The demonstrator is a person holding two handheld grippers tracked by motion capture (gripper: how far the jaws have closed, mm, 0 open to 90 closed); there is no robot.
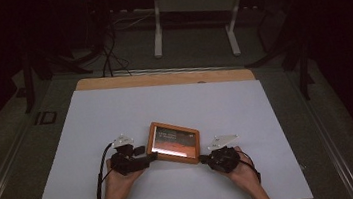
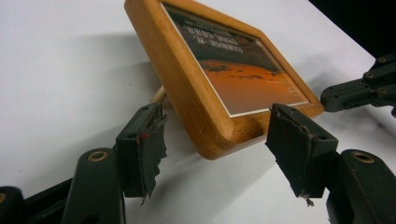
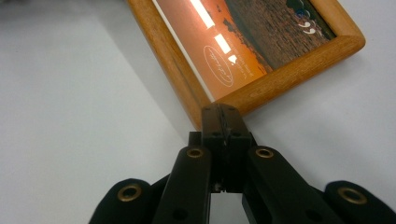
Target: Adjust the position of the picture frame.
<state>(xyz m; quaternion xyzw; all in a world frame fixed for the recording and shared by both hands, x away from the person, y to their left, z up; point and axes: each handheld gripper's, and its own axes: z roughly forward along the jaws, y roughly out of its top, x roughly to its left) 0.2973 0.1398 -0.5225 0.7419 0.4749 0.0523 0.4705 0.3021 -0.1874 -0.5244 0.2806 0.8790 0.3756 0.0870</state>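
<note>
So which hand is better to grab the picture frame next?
Probably left. The left gripper is open with the frame corner between its jaws, frame tilted up. The right gripper is shut, tips at the frame's other corner.

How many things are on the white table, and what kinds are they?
Wooden picture frame: 1
Tongs: 2, the left tongs and the right tongs
Total: 3

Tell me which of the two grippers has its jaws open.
The left gripper: its jaws stand wide apart around the wooden picture frame's corner. The right gripper's are pressed together.
</note>
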